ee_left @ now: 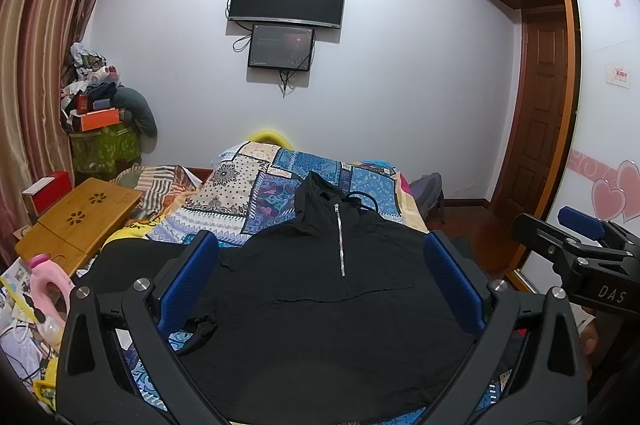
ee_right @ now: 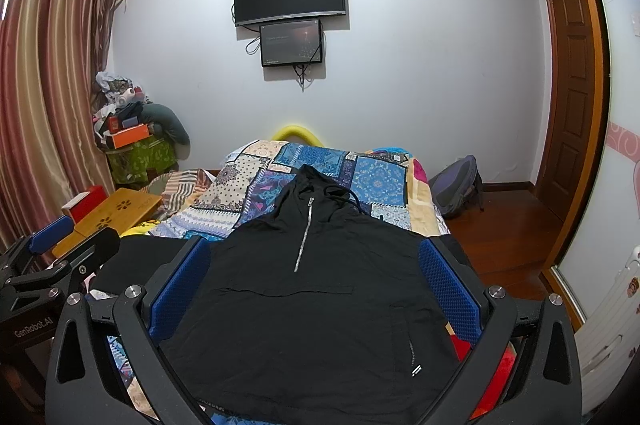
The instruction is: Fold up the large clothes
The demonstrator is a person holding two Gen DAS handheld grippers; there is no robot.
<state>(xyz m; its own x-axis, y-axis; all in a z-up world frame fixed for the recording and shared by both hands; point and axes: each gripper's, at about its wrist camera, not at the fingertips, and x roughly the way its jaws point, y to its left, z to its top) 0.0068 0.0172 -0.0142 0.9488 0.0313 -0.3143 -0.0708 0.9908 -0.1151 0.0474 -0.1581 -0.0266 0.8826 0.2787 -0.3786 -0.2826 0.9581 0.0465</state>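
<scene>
A black hooded pullover [ee_left: 320,305] [ee_right: 304,305] with a short silver zip lies flat, front up, on the patchwork bedspread [ee_left: 256,193] [ee_right: 256,189], hood toward the far wall. My left gripper [ee_left: 320,249] hovers above its lower body, open, nothing between the blue pads [ee_left: 188,281]. My right gripper [ee_right: 314,253] hangs likewise over the garment, open and holding nothing. Each gripper shows in the other's view: the right one [ee_left: 576,245] at the right edge, the left one [ee_right: 60,245] at the left edge. The sleeves are mostly hidden behind the fingers.
A bamboo lap table [ee_left: 80,217] and a red box [ee_left: 48,191] sit left of the bed amid clutter. A grey backpack [ee_right: 458,187] leans by the bed's far right on the wooden floor. A wardrobe with heart prints [ee_left: 608,185] stands on the right.
</scene>
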